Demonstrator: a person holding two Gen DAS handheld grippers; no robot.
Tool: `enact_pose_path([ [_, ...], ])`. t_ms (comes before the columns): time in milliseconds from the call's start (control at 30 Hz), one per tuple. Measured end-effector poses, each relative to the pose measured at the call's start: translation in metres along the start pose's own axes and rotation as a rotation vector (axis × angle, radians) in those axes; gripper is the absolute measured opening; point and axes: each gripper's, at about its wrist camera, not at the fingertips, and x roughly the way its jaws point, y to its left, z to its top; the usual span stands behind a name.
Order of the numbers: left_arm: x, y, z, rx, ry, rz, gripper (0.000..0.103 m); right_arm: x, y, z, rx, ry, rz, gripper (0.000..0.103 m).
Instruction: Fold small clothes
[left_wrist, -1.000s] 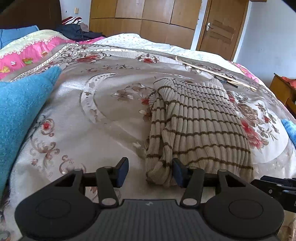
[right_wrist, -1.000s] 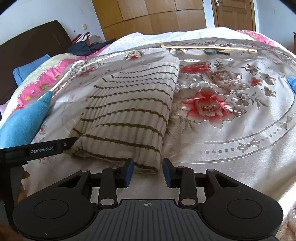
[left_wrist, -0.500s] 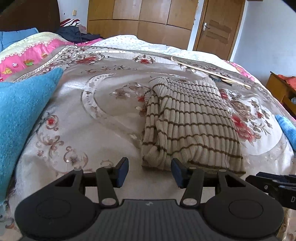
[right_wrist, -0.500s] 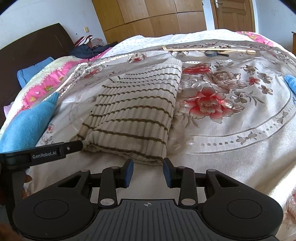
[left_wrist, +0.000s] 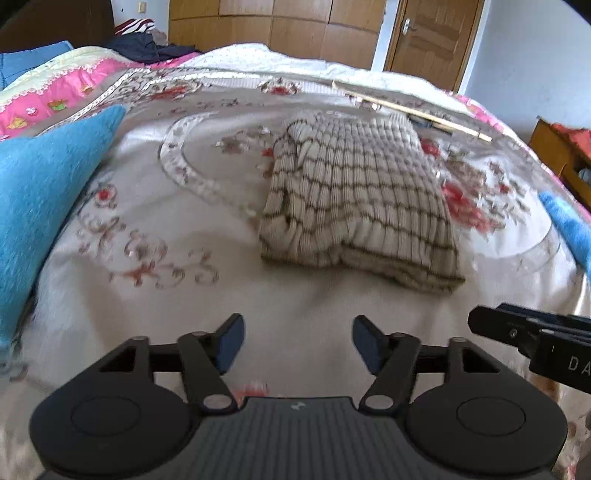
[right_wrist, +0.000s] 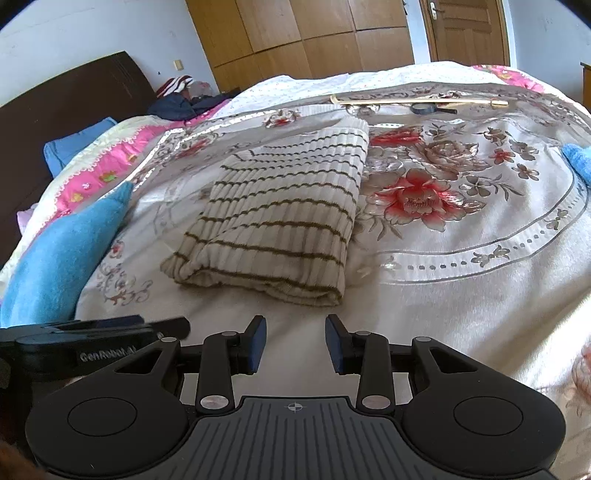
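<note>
While both claws hang empty over bare bedspread (right_wrist: 461, 295), the left claw (left_wrist: 297, 345) having just spread its jaws wider and the right claw (right_wrist: 294, 341) part spread, the striped sweater (right_wrist: 280, 225) lies folded at twelve o'clock, clear of both. This fold looks done; next, likely another garment: the blue cloth (left_wrist: 40, 192) at ten o'clock.

Folded sweater (left_wrist: 362, 206) mid-bedspread (left_wrist: 184, 295), pillow (left_wrist: 44, 192) to its left, long stick (left_wrist: 410, 110) behind it.
</note>
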Motion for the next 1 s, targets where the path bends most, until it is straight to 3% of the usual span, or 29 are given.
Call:
enact_pose_path([
  [200,-0.01,-0.011,-0.01,0.037,0.004,0.047,0.093,-0.005,0.007,-0.011,-0.016,-0.001,-0.009,0.039],
  [533,-0.019,-0.019,-0.016,0.06,0.002,0.069,0.103,-0.008,0.005,-0.023,-0.012,-0.001,-0.014,0.04],
  [1000,-0.016,-0.031,-0.019,0.125,0.018,0.136,0.103,-0.005,-0.002,-0.03,0.018,0.013,-0.01,0.04],
])
